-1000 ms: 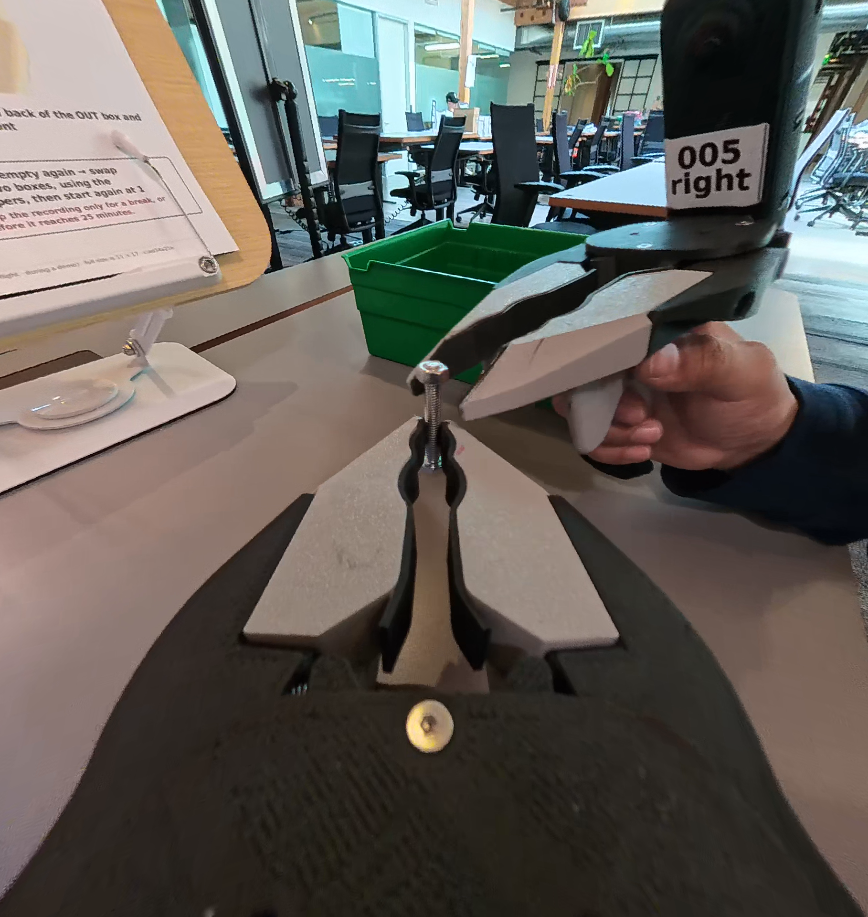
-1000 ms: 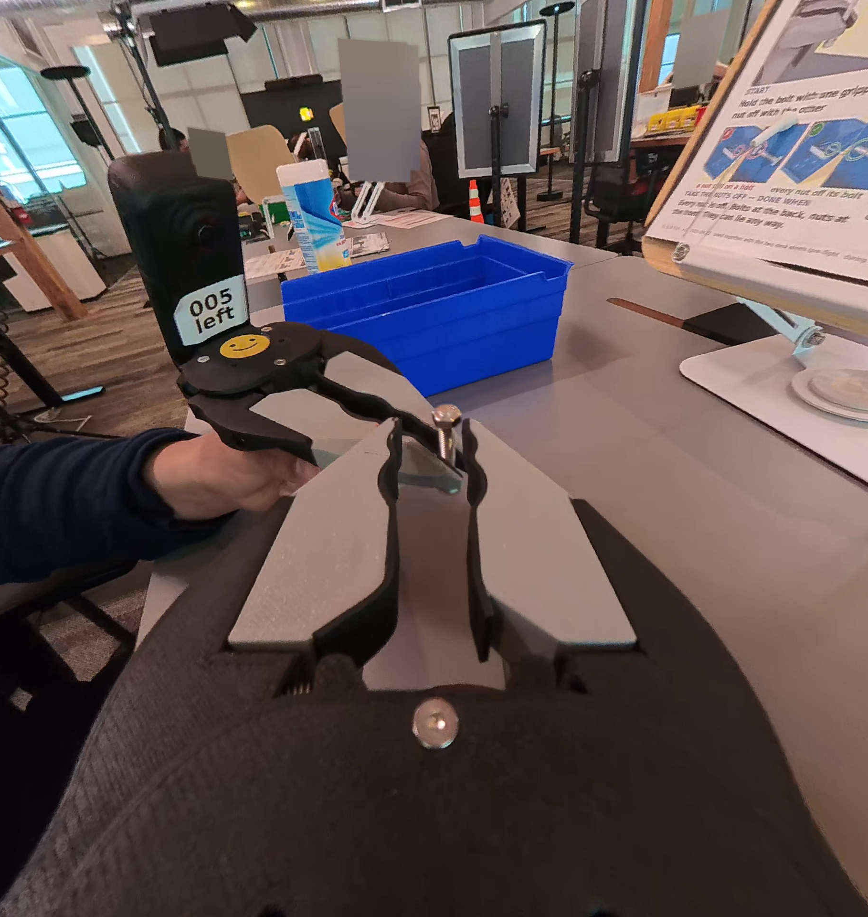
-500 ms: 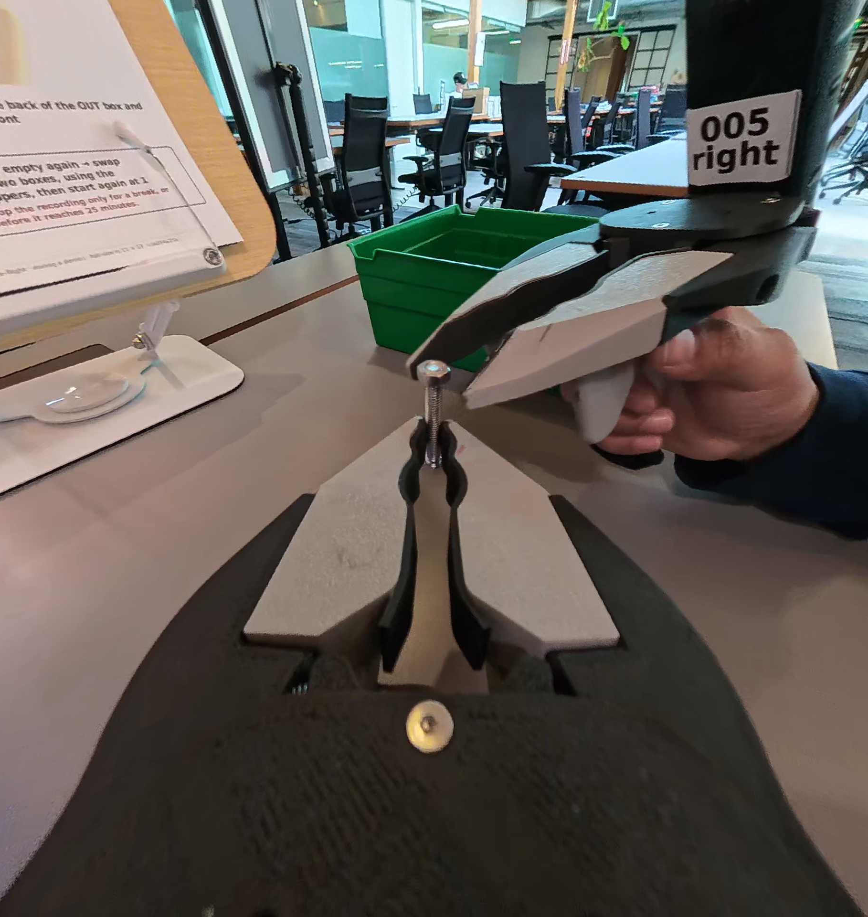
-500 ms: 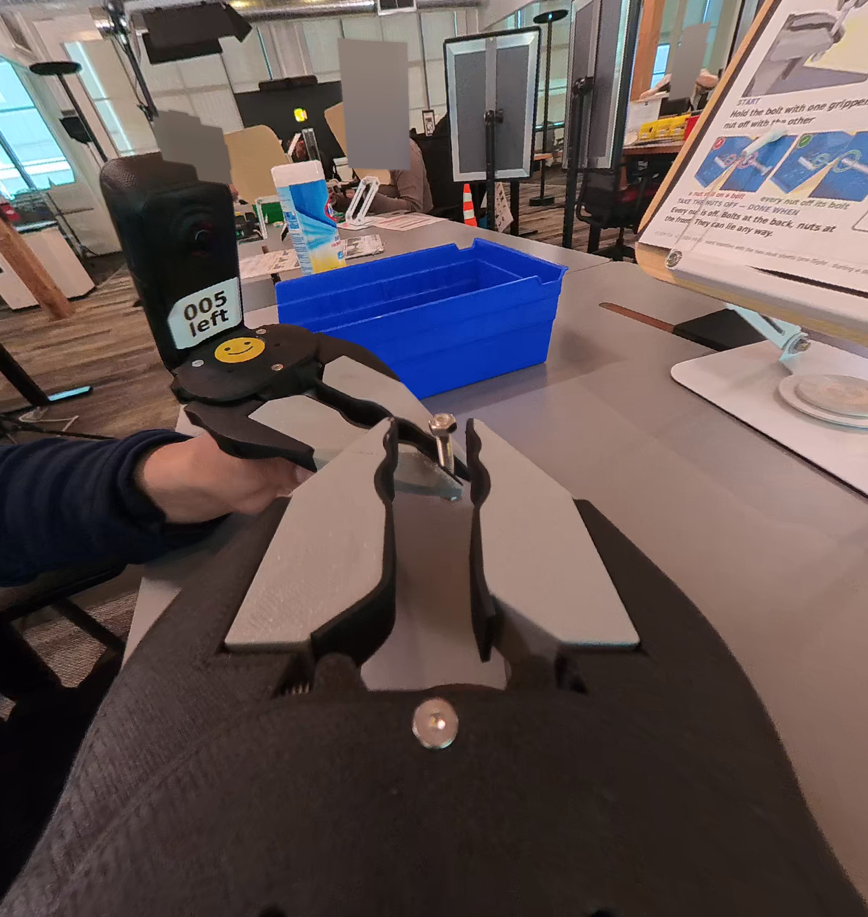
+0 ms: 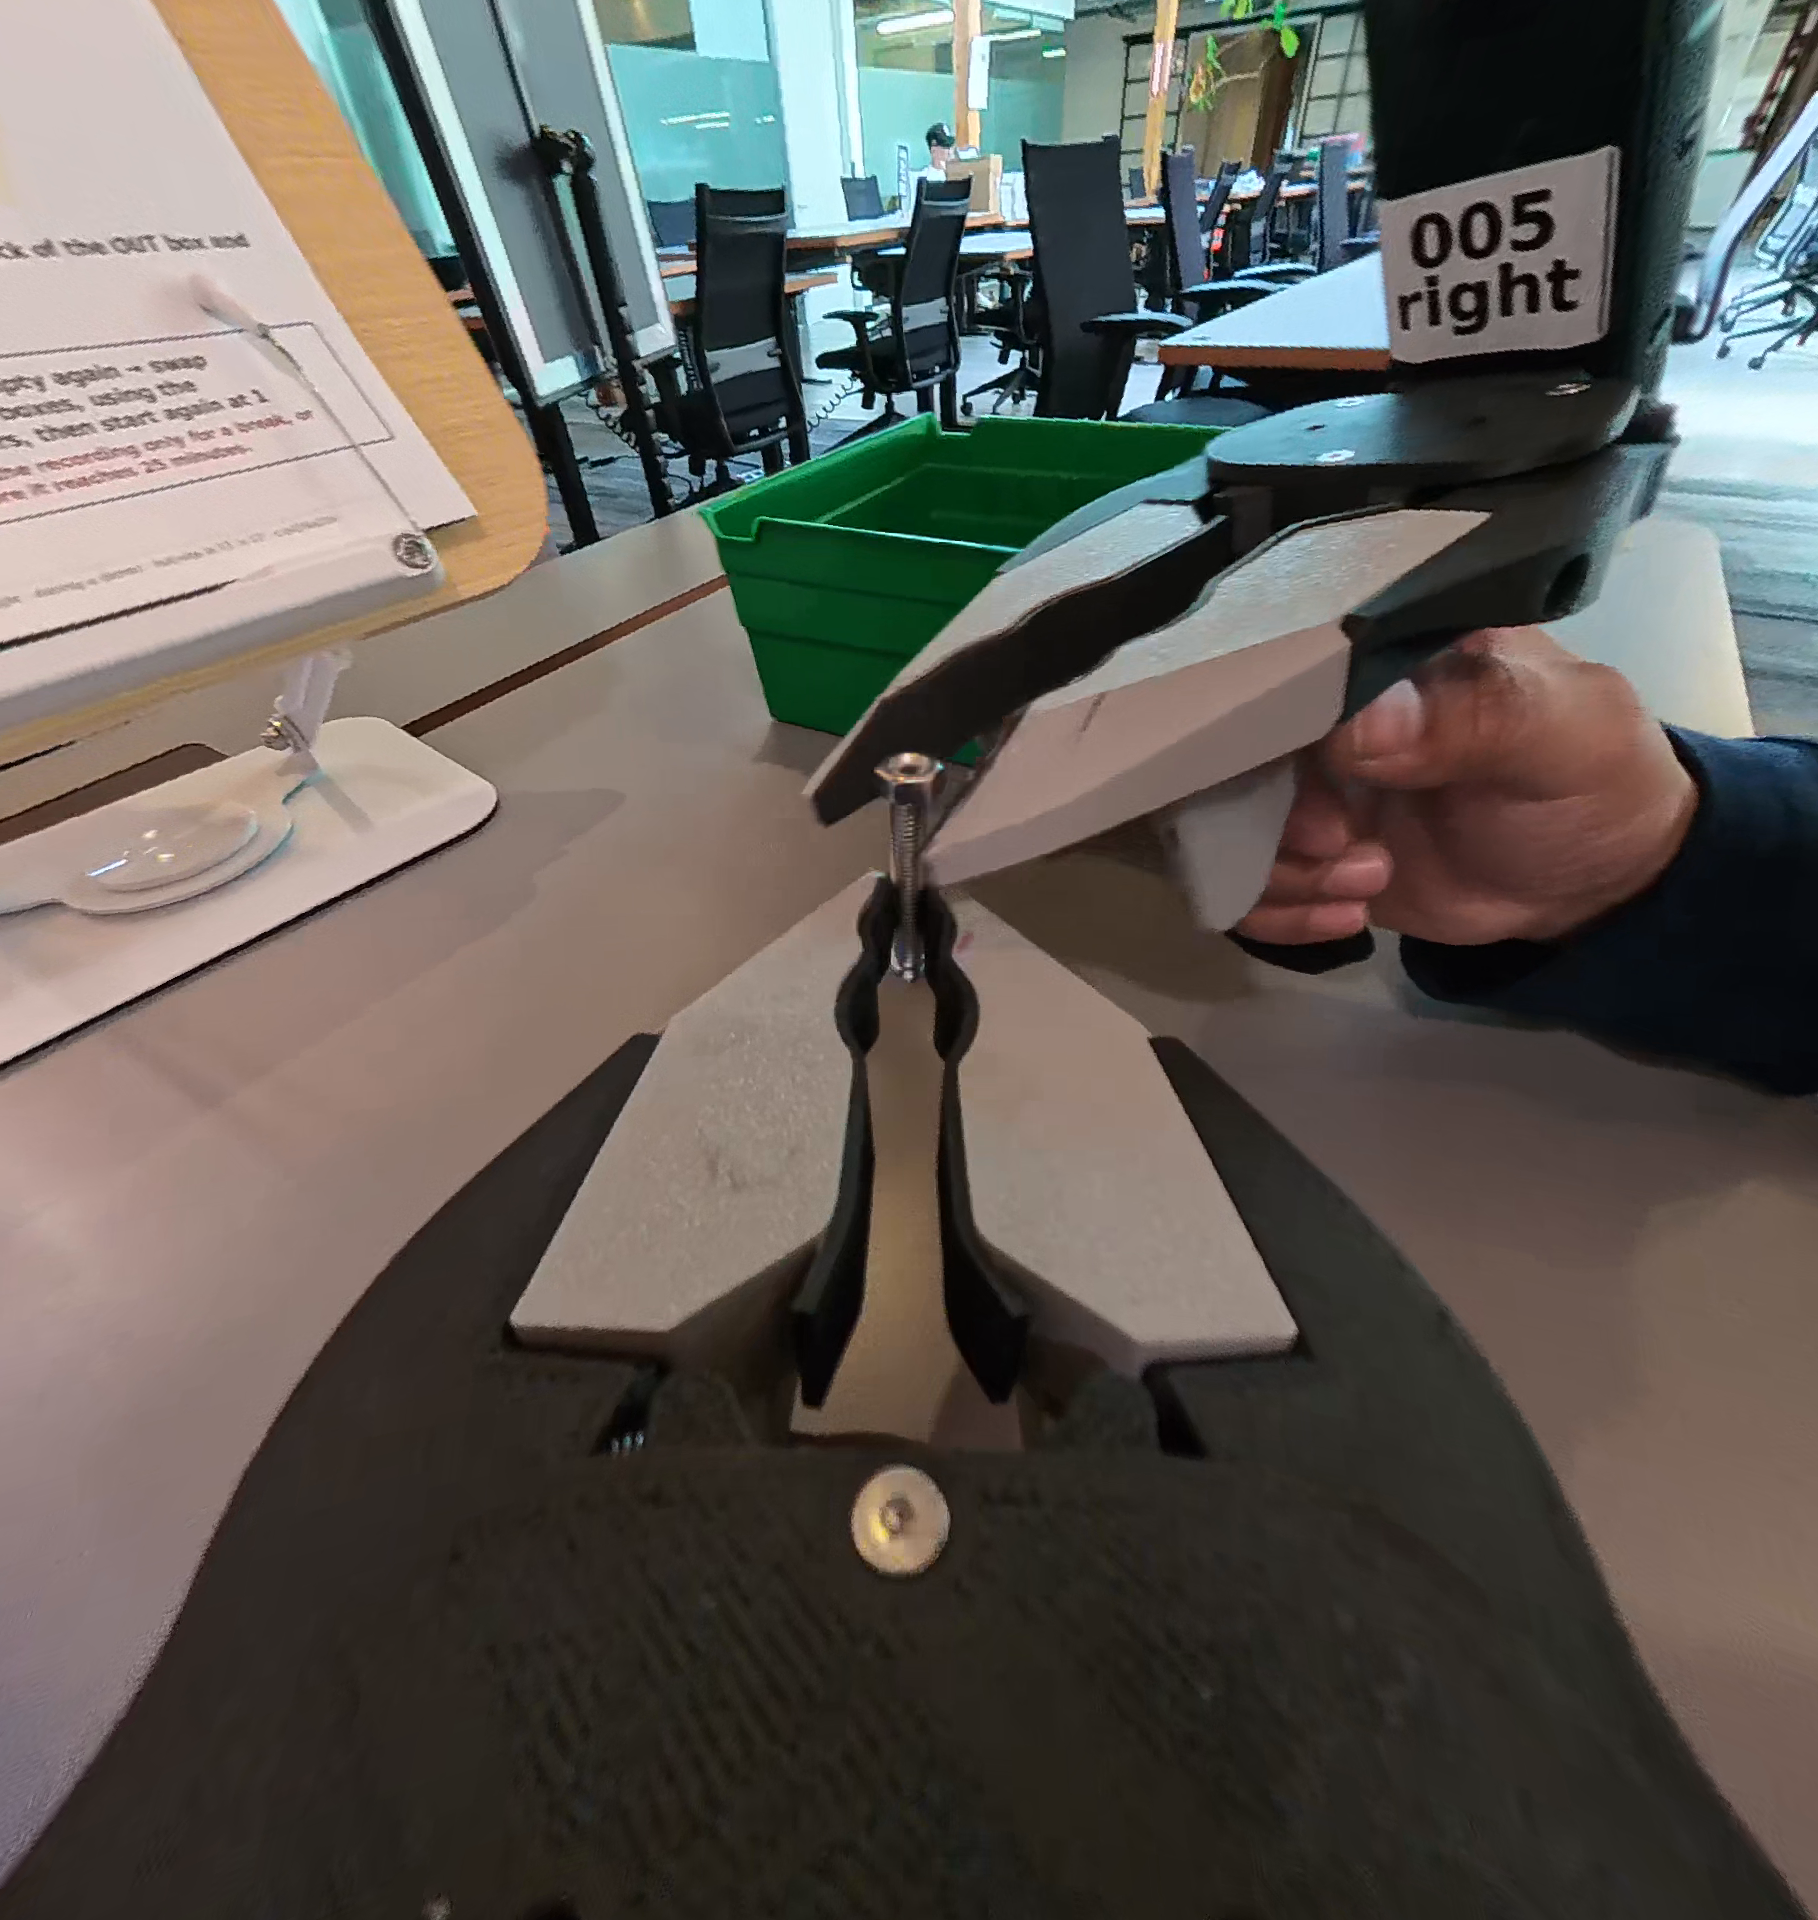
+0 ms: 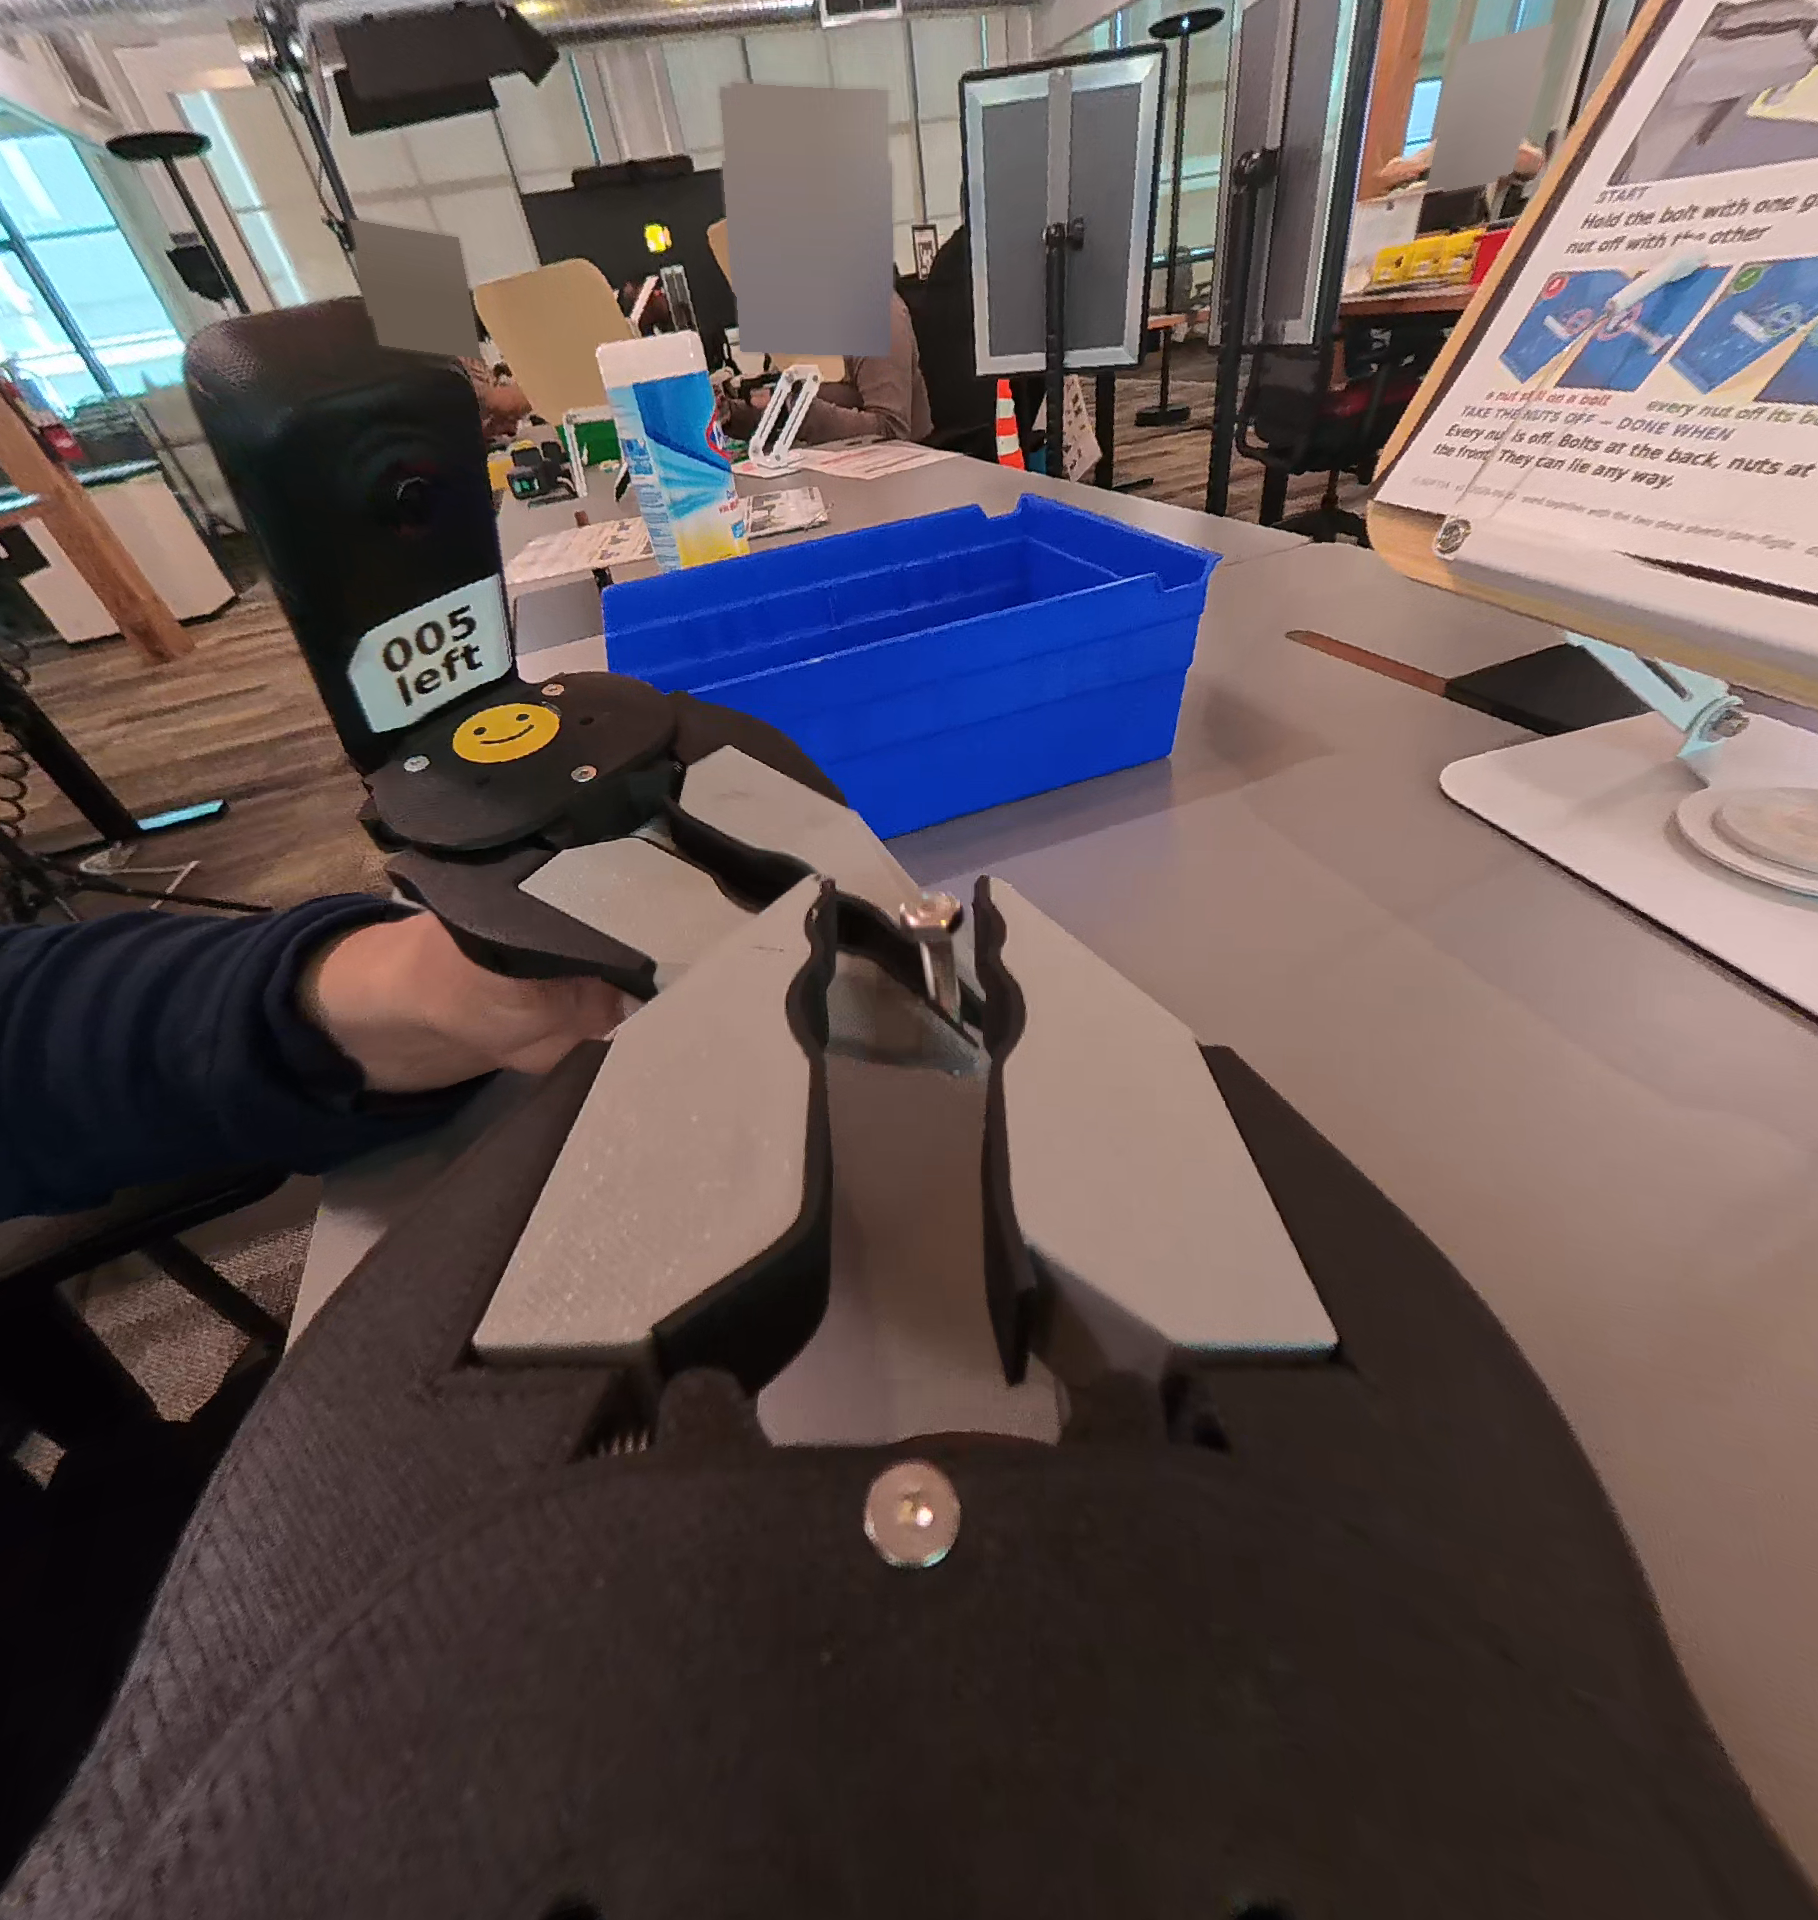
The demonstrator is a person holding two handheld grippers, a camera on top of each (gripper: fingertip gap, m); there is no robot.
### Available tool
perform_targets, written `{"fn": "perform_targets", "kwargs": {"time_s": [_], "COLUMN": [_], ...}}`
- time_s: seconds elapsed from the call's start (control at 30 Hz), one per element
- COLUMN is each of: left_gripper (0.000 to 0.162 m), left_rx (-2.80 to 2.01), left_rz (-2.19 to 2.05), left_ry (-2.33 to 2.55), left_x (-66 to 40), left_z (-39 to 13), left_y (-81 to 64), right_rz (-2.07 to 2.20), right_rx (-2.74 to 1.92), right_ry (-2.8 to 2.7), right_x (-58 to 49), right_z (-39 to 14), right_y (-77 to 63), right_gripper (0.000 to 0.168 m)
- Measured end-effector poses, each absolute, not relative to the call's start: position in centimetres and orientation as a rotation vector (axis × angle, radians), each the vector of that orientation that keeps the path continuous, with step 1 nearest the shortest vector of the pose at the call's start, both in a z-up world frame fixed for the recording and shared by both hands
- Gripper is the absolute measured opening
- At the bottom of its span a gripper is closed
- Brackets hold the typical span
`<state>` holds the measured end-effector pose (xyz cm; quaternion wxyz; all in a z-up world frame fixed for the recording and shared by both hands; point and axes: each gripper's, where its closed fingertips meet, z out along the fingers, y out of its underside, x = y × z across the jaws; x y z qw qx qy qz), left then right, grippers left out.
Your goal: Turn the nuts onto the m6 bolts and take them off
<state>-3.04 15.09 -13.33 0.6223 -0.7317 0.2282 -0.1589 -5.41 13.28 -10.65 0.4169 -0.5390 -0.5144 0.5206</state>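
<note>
My left gripper (image 5: 907,925) is shut on the lower end of a silver M6 bolt (image 5: 905,831) and holds it upright, head on top, above the grey table (image 5: 261,1143). My right gripper (image 6: 900,935) is open, and its fingertips stand on either side of the bolt's head (image 6: 931,920), nearer the right finger. In the left wrist view the right gripper (image 5: 900,805) comes in from the right, tips at the bolt's head. In the right wrist view the left gripper (image 6: 952,1023) reaches in from the left under the bolt. No nut shows on the visible shaft.
A green bin (image 5: 884,582) stands behind the bolt in the left wrist view. A blue bin (image 6: 915,707) stands behind it in the right wrist view. An instruction board on a white stand (image 5: 157,436) is at the table's far side (image 6: 1663,416). A wipes canister (image 6: 671,457) sits beyond the blue bin. The tips of both grippers are at nearly the same place.
My right gripper has moved forward, so the bolt's head now sits between its open fingertips rather than just beyond them. My left gripper still holds the bolt upright.
</note>
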Motion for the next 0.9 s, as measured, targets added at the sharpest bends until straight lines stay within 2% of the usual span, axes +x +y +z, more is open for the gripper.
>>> {"fn": "perform_targets", "kwargs": {"time_s": [0.23,0.33,0.57,0.77,0.9], "left_gripper": [0.004,0.004,0.004,0.004,0.004], "left_rx": [-1.684,-1.684,-1.681,-1.690,-1.688], "left_rz": [-0.374,-0.378,-0.359,-0.364,-0.368], "left_ry": [0.527,0.569,0.508,0.497,0.546], "left_x": [-3.0,-2.1,-3.4,-3.6,-2.5], "left_z": [-13.3,-13.5,-13.1,-13.2,-13.5], "left_y": [15.0,14.8,15.1,15.2,15.0], "right_rz": [1.313,1.323,1.303,1.321,1.337], "right_rx": [-1.350,-1.356,-1.360,-1.343,-1.354], "right_ry": [-1.291,-1.314,-1.274,-1.267,-1.288], "right_x": [-5.4,-6.0,-5.3,-5.1,-5.9], "right_z": [-10.6,-11.0,-10.6,-10.3,-10.8], "right_y": [13.2,12.5,13.5,13.4,12.7], "right_gripper": [0.018,0.023,0.024,0.018,0.023]}}
